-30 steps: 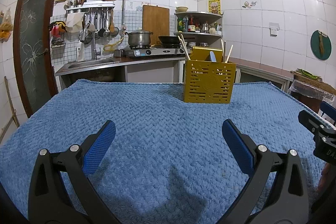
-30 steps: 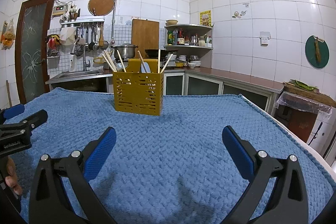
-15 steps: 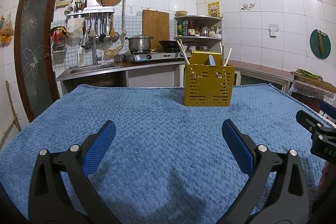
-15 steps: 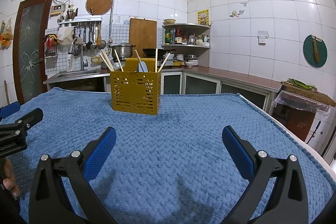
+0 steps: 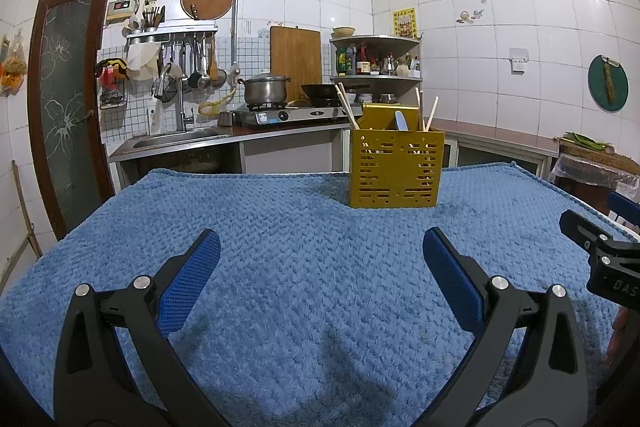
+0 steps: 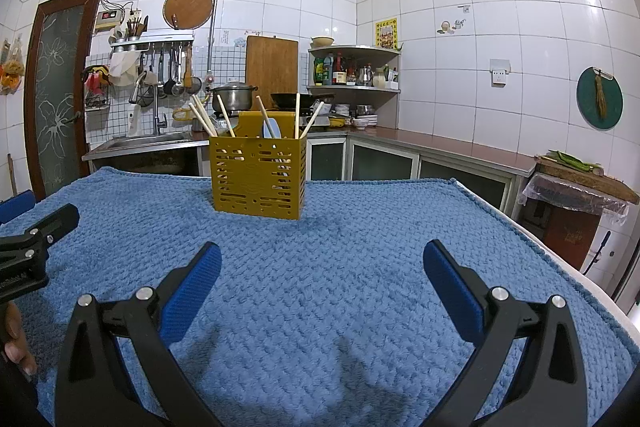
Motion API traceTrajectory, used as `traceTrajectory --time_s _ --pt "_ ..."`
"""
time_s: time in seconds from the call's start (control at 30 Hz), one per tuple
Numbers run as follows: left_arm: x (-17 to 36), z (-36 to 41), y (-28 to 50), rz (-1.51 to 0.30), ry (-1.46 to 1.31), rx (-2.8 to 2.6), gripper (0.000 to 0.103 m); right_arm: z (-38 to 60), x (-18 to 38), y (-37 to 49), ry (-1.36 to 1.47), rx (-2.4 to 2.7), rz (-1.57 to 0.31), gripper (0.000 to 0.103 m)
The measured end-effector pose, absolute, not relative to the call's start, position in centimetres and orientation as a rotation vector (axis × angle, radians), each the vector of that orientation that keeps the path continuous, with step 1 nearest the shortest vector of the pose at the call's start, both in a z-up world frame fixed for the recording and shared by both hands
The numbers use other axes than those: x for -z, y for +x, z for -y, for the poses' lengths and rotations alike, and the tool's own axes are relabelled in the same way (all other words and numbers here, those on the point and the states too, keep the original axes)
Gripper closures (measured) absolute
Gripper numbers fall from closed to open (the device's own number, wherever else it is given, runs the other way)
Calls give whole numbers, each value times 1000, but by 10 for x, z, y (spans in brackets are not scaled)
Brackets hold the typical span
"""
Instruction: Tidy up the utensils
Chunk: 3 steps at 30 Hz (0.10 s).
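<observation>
A yellow slotted utensil holder [image 5: 396,169] stands upright on the blue towel at the far side of the table; it also shows in the right wrist view [image 6: 258,175]. Wooden chopsticks [image 6: 203,118] and a pale spoon [image 6: 270,129] stick out of its top. My left gripper [image 5: 320,269] is open and empty, low over the towel, well short of the holder. My right gripper [image 6: 320,269] is open and empty too, to the right of the left one. No loose utensil shows on the towel.
The blue knitted towel [image 5: 280,239] covers the table. The towel's right edge [image 6: 560,259] drops off beside a covered crate [image 6: 576,199]. Behind the table are a sink counter [image 5: 176,143], a stove with a pot [image 5: 266,91] and a corner shelf [image 5: 376,61].
Both views have tilted up a little, so the holder sits lower in each frame. Both grippers stay open and empty.
</observation>
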<state>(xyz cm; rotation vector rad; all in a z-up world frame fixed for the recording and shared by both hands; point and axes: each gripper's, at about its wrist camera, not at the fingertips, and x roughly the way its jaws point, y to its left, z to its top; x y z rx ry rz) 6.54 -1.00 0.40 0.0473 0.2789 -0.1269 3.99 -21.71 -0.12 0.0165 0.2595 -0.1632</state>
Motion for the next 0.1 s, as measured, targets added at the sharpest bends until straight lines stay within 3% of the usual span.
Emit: traceTrajectory --time_s 0.1 --pt "-4 10 65 -280 47 127 5 217 1 39 17 163 -259 4"
